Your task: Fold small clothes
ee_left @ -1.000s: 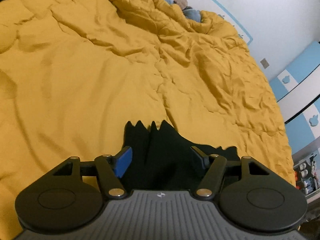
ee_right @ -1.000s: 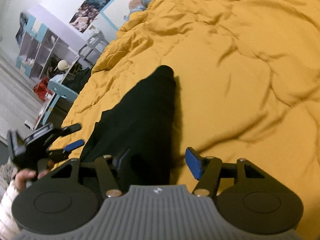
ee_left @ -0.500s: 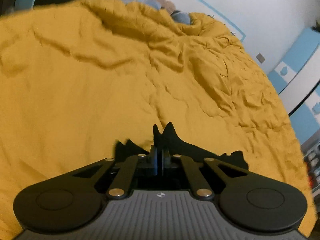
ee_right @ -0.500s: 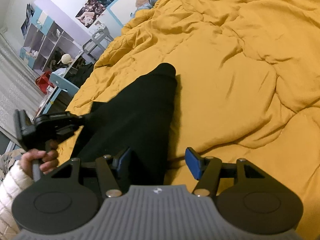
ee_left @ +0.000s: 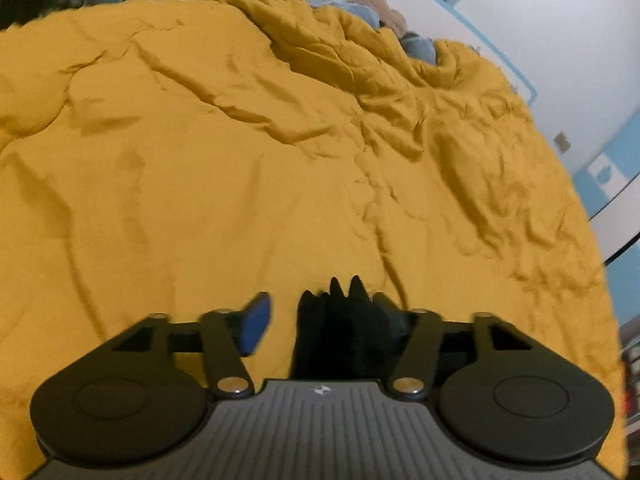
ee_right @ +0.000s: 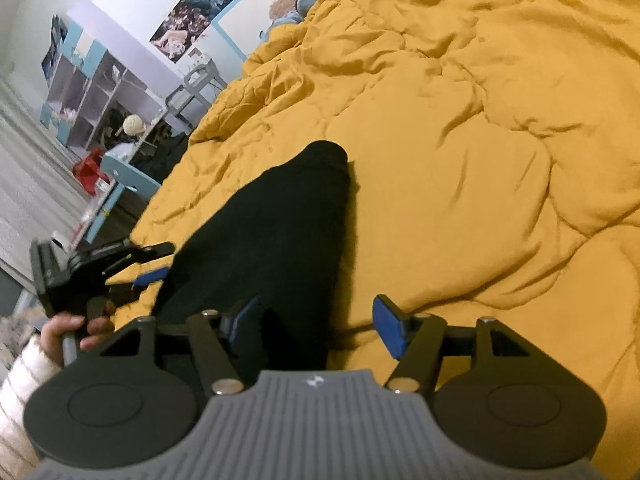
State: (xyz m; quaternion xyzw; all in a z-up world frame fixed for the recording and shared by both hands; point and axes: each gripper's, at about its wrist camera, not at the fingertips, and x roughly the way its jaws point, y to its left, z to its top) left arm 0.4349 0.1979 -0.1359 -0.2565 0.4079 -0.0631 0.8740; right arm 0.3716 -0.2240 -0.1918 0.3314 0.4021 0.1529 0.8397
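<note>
A black garment [ee_right: 276,248], long and narrow and probably a sock or legging though the dark cloth gives too little away, lies on the rumpled yellow duvet [ee_right: 460,168] near the bed's near edge, its rounded end pointing toward the far side. The left gripper [ee_left: 320,320] has just been opening: its jaws now stand apart, with the garment's jagged end between them but nearer the right finger, and no pad seems to press on it. The right gripper [ee_right: 316,320] has also just been widening; its jaws stand apart over the garment's near end, the cloth against the left blue pad [ee_right: 244,316], the right one clear above the duvet. To fold well, each gripper should probably settle lower and take only the top layer at its end, closing squarely before lifting, so the near part can be carried over to meet the rounded end without dragging the duvet along. The garment's near end is hidden under both gripper bodies, so folds or layers there cannot be made out. The left view is motion-blurred around the fingers, which makes contact uncertain.
</note>
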